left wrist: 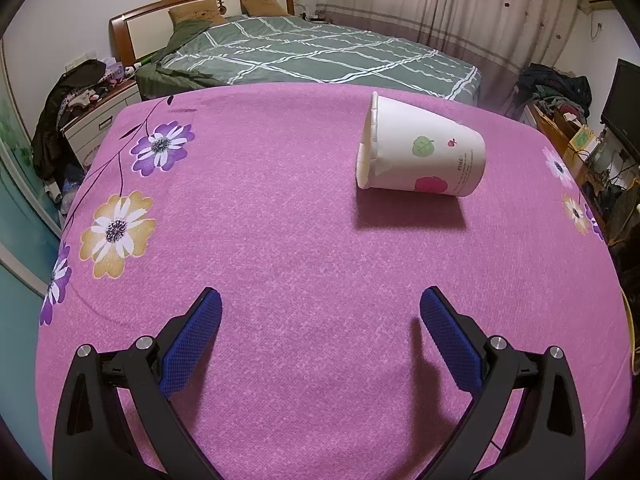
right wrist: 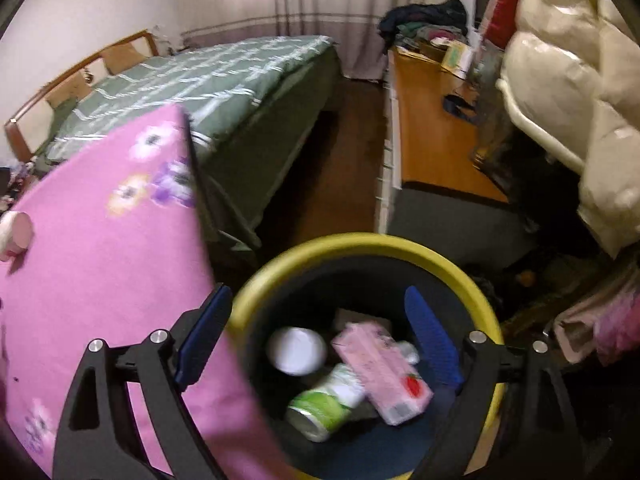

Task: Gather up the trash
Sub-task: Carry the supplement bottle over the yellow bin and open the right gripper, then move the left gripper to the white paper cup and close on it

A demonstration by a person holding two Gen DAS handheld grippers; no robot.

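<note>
A home bedroom: quilted bed [left wrist: 304, 56], curtains [left wrist: 460, 4], clothes-strewn dresser [left wrist: 92, 116].

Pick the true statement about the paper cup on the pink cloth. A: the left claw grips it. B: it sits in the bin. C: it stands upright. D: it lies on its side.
D: the cup lies tipped on the cloth, ahead of the open, empty left claw.

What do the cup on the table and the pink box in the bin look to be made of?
Cup: thin matte paper, by its flattened, creased rim, side seam and printed leaves. Pink box: probably coated carton, by its sharp folded edges and printed faces, though the right wrist view is blurred. Both claws, left claw and right claw, are open and empty.
</note>
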